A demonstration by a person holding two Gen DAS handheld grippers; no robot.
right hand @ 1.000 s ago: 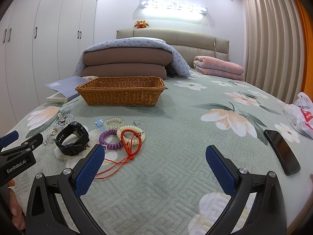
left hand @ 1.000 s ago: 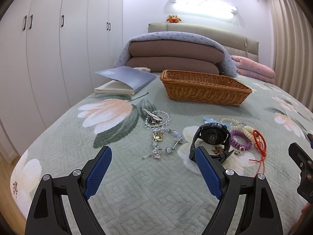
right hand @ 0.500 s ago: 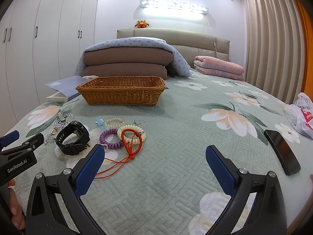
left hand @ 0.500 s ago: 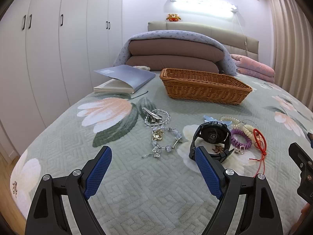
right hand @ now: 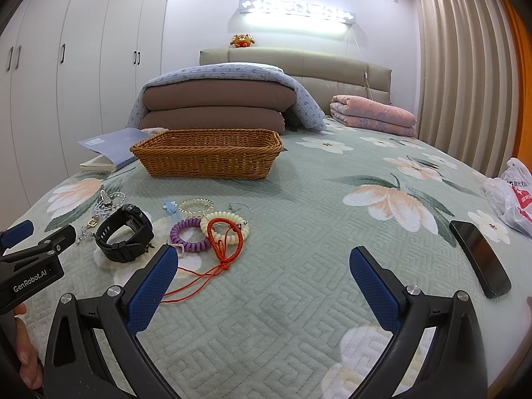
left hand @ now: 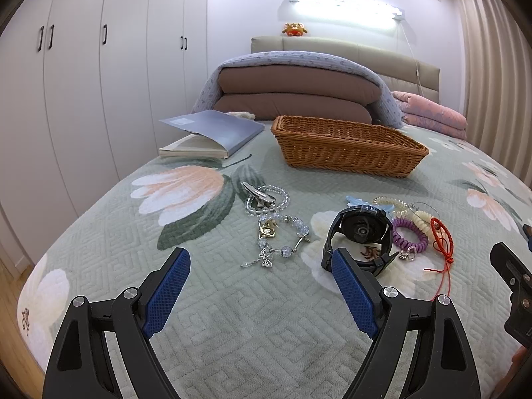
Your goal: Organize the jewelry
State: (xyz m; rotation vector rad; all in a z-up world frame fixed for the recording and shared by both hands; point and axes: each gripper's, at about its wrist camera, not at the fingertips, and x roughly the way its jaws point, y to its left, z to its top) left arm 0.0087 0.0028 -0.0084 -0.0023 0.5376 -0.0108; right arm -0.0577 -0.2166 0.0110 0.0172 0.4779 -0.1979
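Observation:
Jewelry lies loose on the green floral bedspread in front of a brown wicker basket (left hand: 345, 148) (right hand: 207, 154). A black watch (left hand: 360, 236) (right hand: 124, 232), beaded crystal bracelets (left hand: 282, 229), a silver clip (left hand: 257, 193), a purple coil band (left hand: 409, 236) (right hand: 189, 234), a cream coil band (right hand: 226, 229) and a red cord loop (left hand: 440, 239) (right hand: 221, 244) lie there. My left gripper (left hand: 259, 286) is open and empty, just short of the bracelets and watch. My right gripper (right hand: 262, 286) is open and empty, right of the red cord.
An open book (left hand: 212, 136) lies left of the basket. Folded quilts (left hand: 296, 93) and a pink blanket (right hand: 372, 116) are stacked at the headboard. A black phone (right hand: 478, 259) and a plastic bag (right hand: 512, 196) lie at the right. Wardrobes line the left wall.
Both grippers have barely shifted; the views have nudged slightly. Nothing has been taken hold of or moved.

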